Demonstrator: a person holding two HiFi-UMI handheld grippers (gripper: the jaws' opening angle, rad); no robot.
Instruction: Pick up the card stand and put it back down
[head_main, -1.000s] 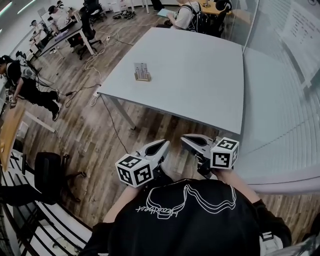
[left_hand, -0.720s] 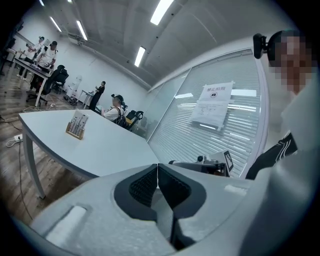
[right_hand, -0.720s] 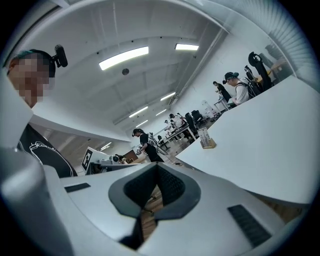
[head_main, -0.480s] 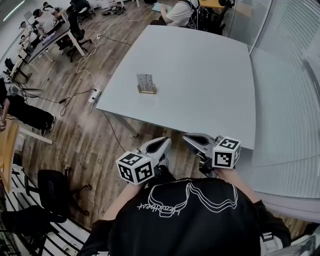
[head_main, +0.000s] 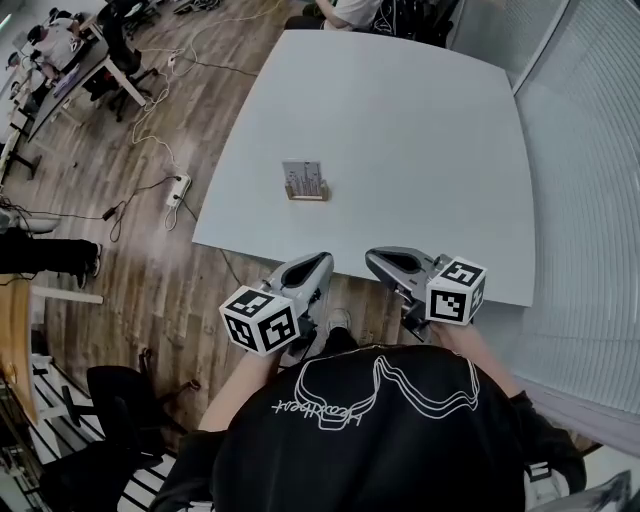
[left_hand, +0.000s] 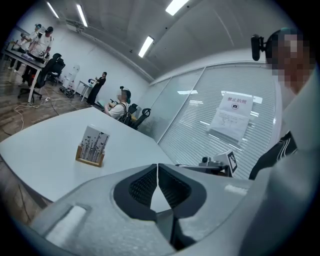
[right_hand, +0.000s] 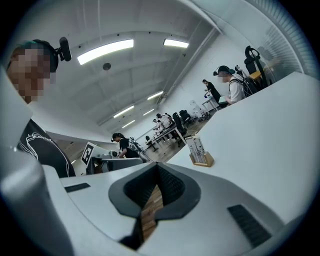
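Hovering just off the counter's (head_main: 420, 130) front edge with left tool (head_main: 320, 259) and right tool (head_main: 372, 257) both pinched fully shut and empty, leaving card stand (head_main: 305, 181) upright on the counter near its left edge, well apart, and risking toppling it if reaching in unopened.

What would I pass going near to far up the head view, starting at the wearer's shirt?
Shirt → left gripper and right gripper, side by side → table's near edge → card stand → seated person at the far end.
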